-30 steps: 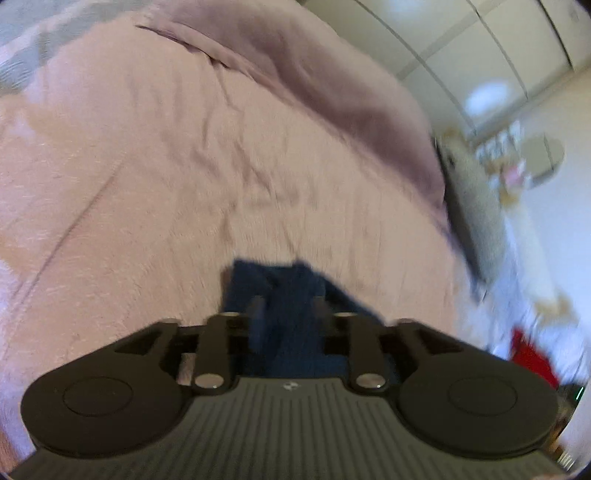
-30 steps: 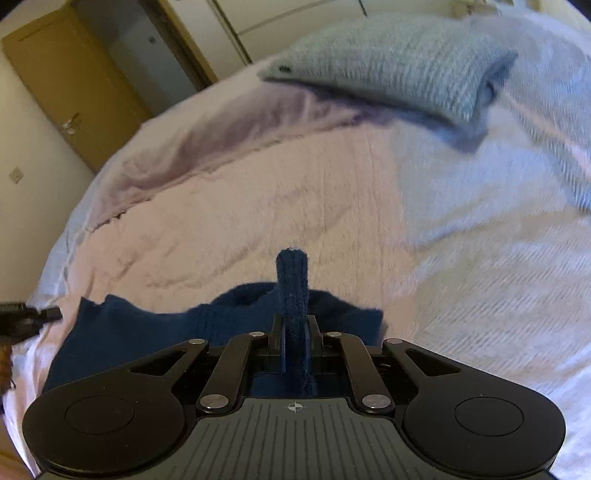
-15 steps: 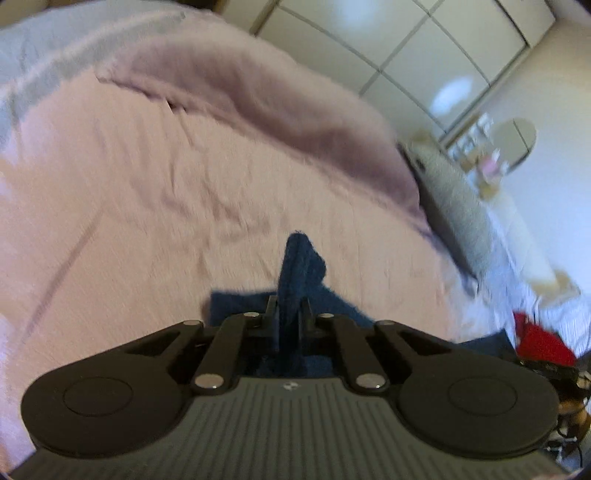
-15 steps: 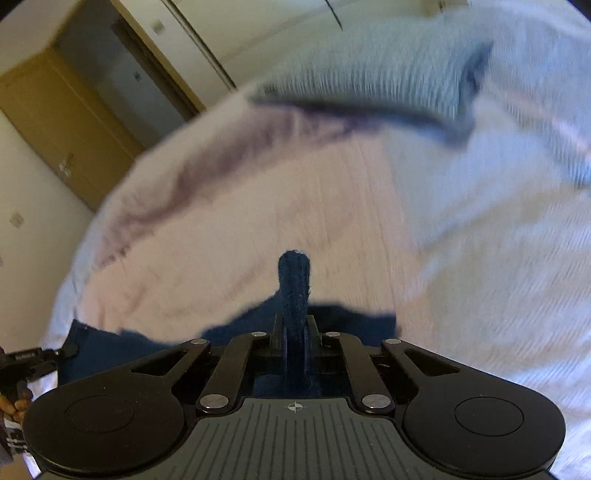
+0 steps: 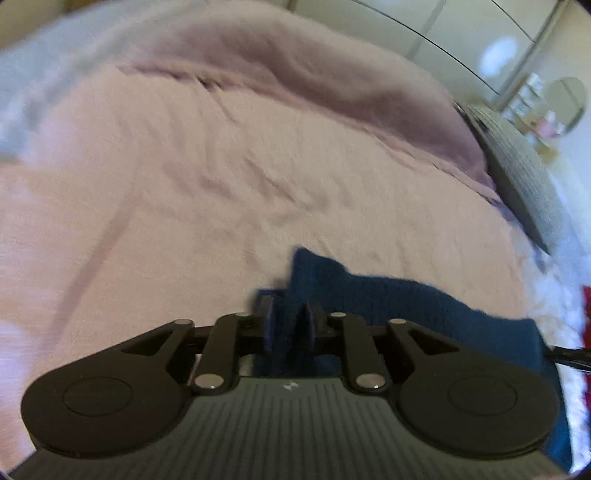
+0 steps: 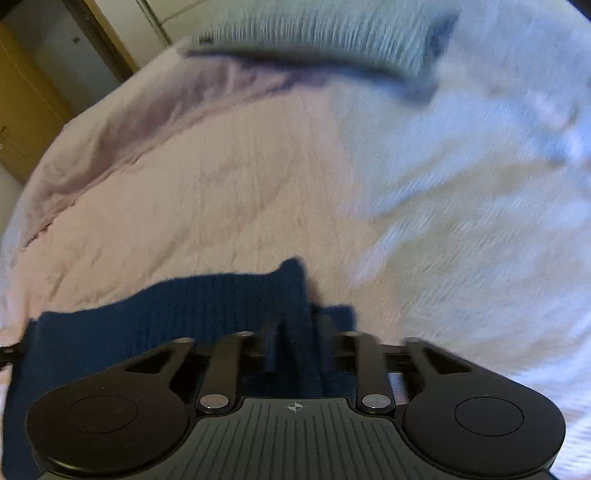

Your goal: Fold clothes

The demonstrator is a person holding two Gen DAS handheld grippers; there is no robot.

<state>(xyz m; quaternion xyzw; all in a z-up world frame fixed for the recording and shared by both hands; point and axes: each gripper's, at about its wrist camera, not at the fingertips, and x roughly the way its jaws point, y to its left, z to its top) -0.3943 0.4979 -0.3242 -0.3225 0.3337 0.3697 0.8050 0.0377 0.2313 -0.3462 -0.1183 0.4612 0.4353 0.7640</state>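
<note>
A dark navy knit garment (image 5: 399,299) lies on a pink blanket (image 5: 207,192). In the left wrist view its edge stretches to the right from my left gripper (image 5: 290,325). The left jaws stand slightly apart with a fold of the garment between them. In the right wrist view the same garment (image 6: 155,314) stretches to the left from my right gripper (image 6: 295,347). The right jaws also stand slightly apart, with a fold of cloth rising between them. Both views are blurred.
A grey knit cushion (image 5: 524,173) lies at the blanket's right edge; it also shows at the top of the right wrist view (image 6: 332,33). A pale blue-white bedspread (image 6: 480,206) covers the right side. A wooden door (image 6: 22,96) and wardrobe doors (image 5: 443,29) stand behind.
Both grippers were clamped tight on upright folds of the garment half a second ago. Now the jaws have parted a little and the cloth lies lower and spread between the two grippers.
</note>
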